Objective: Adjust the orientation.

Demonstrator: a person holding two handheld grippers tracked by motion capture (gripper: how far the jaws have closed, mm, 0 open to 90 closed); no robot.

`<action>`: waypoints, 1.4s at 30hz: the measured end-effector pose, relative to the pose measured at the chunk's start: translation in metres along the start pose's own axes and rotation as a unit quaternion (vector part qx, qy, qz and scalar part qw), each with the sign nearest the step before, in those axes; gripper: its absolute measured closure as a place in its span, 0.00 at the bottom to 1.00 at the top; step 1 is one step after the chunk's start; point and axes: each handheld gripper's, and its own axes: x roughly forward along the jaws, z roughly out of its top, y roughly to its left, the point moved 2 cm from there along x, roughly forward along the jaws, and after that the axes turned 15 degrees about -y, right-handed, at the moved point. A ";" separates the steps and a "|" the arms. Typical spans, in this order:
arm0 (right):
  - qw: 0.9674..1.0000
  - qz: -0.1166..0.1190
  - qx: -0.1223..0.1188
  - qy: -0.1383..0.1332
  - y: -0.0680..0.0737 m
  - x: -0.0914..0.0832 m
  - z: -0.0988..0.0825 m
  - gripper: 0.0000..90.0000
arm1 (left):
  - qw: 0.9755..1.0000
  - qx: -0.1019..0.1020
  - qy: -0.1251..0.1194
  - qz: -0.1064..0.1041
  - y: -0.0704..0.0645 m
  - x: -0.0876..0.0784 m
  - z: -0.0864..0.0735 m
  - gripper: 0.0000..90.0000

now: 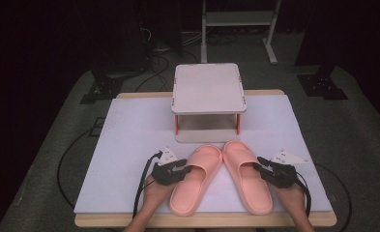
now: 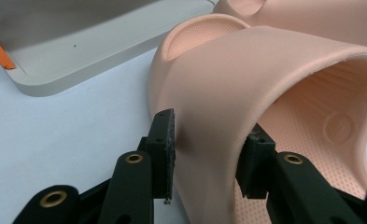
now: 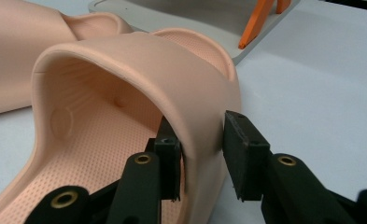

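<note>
Each gripper, left (image 1: 186,168) and right (image 1: 258,166), clamps the outer strap wall of its pink slide sandal, left sandal (image 1: 196,178), right sandal (image 1: 248,175); toes point toward the low shelf rack (image 1: 208,89) straight ahead.

two pink slippers (image 1: 197,179), one small rack (image 1: 209,89), two hand-held grippers (image 1: 190,168)

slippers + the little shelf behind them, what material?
Slippers: likely soft moulded foam (EVA-type), matte peach, one seamless piece with dimpled footbed. Shelf: probably plastic, smooth matte off-white with rounded moulded corners; orange posts look plastic too. Can't confirm either.
</note>
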 end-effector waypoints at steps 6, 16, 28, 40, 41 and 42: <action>1.000 -0.005 -0.002 0.003 0.000 -0.001 0.000 0.77 | 1.000 0.004 0.005 0.006 0.002 -0.001 0.001 0.76; 1.000 -0.023 -0.007 0.005 -0.002 -0.003 0.001 0.83 | 1.000 0.016 0.010 0.025 0.005 -0.003 0.004 0.84; 0.999 -0.037 -0.003 0.010 -0.005 -0.005 0.002 0.88 | 0.999 0.022 0.018 0.037 0.011 -0.007 0.005 0.91; 0.999 -0.043 0.000 0.015 -0.007 -0.006 0.002 0.92 | 0.998 0.017 0.019 0.049 0.020 -0.015 0.008 0.93; 0.999 -0.043 0.000 0.015 -0.007 -0.006 0.002 0.92 | 0.998 0.017 0.019 0.049 0.020 -0.015 0.008 0.93; 0.999 -0.042 0.002 0.016 -0.007 -0.006 0.002 0.92 | 0.998 0.016 0.019 0.049 0.021 -0.017 0.008 0.93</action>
